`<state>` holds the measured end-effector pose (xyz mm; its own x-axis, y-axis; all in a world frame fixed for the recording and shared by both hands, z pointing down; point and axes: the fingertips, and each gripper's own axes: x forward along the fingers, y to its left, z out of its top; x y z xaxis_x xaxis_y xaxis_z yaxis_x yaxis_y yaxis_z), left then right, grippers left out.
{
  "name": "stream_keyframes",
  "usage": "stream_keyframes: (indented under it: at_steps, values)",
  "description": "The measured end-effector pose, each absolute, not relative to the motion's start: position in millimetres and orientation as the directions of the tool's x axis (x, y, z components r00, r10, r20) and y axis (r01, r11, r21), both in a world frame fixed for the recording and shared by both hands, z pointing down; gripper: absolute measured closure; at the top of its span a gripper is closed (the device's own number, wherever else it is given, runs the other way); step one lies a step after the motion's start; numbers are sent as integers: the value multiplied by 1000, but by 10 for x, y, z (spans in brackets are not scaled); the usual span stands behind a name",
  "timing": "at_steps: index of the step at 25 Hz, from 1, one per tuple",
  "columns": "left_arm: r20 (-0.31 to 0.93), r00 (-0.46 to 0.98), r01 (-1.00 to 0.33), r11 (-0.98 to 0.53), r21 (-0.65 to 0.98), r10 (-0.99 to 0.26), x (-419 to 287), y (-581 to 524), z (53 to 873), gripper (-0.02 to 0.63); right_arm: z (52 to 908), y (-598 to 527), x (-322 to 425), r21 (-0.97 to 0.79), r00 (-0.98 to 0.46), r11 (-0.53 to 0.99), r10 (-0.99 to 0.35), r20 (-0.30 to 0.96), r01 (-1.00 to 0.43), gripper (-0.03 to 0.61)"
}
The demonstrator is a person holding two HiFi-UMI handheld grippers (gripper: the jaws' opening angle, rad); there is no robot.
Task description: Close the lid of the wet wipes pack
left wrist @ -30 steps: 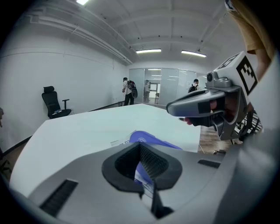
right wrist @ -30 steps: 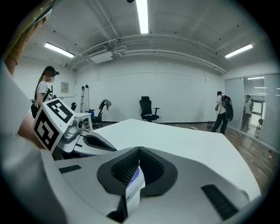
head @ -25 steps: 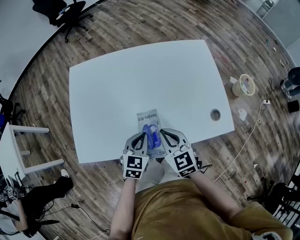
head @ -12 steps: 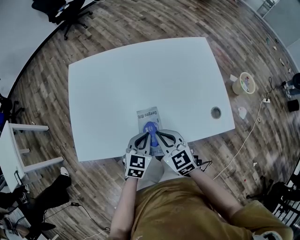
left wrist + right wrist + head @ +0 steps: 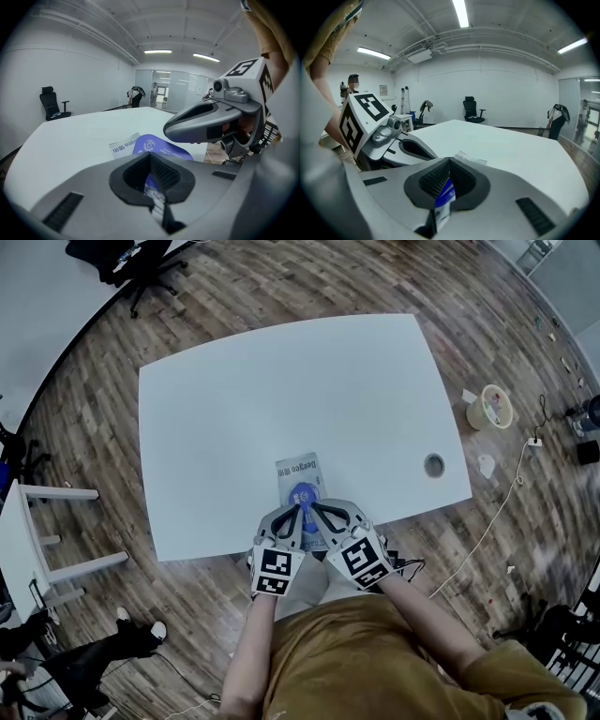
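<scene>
The wet wipes pack (image 5: 300, 478) lies flat on the white table (image 5: 281, 390), close to the near edge and about midway along it, its printed end pointing away from the person. Its blue lid (image 5: 301, 494) looks folded down onto the pack, though I cannot tell whether it has clicked fully home.

The left gripper (image 5: 295, 510) and right gripper (image 5: 310, 509) come in from the near side and meet tip to tip over the near part of the lid. Each one's own view shows its jaws brought together with nothing clasped; the blue seen through the gap is the lid (image 5: 159, 146) underneath. Closed tips make a firm blunt point, so this looks like pressing the lid down to snap it, with both sides loaded evenly so the soft pack does not slide.

A round cable hole (image 5: 433, 464) sits well to the right.
</scene>
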<state>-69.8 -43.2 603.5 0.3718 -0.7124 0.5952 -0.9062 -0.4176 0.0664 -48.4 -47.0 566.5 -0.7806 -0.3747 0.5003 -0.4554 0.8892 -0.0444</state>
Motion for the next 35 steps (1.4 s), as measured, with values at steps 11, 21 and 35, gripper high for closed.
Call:
stream_keyframes:
  at_steps: [11,21,35]
  values:
    - [592,366,-911,-405,73,-718,-720,-434,5996,618,5823,-478,-443,-37,-751,890,-360,554,-454,572]
    - [592,346,-924,-376,77,-728,-798,-408,6014,618,5971,-480,-397,-34,-734,889,-355,580,-456,572]
    - [560,244,-966,-246,72,-792,-1153,-429,5936,618,6121,-490,-345,-43,-716,886,-344,608,-463,572]
